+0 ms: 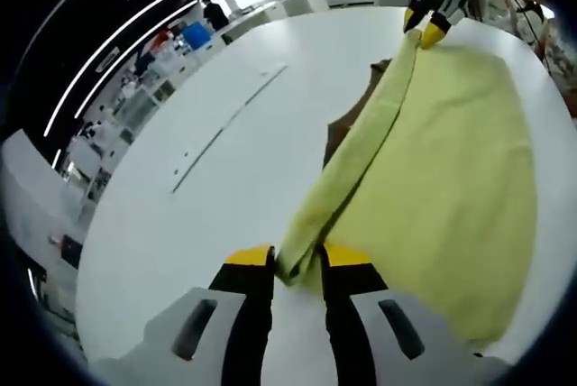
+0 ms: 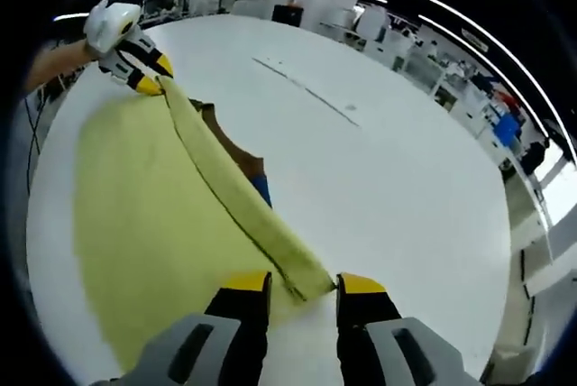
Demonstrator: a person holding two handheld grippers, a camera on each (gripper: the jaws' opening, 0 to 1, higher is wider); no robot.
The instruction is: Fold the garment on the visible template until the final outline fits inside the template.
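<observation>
Where the pale yellow cloth garment (image 1: 442,170) lies spread on the round white table (image 1: 207,188), one of its long edges is lifted and rolled into a narrow band stretched between the two grippers; in the left gripper view the left gripper (image 1: 297,264), grey with yellow-tipped black jaws, is clenched on the near end of that band, the cloth bunched between its jaws; at the far end the right gripper (image 1: 422,30) pinches the other corner near the table's far rim. In the right gripper view the same band runs from the right gripper (image 2: 304,285), whose jaws clamp the folded corner, up to the left gripper (image 2: 149,75) at the upper left, also gripping cloth; the rest of the garment (image 2: 144,224) lies flat to the left of the band, its outer edge close to the table's rim. A brown flat sheet (image 2: 236,153) with a blue patch (image 2: 261,189) shows from under the lifted edge, touching the garment. Beyond the band the table (image 2: 388,188) is bare white surface, crossed by a thin dark line (image 2: 306,90); desks and shelves stand well beyond the rim.
</observation>
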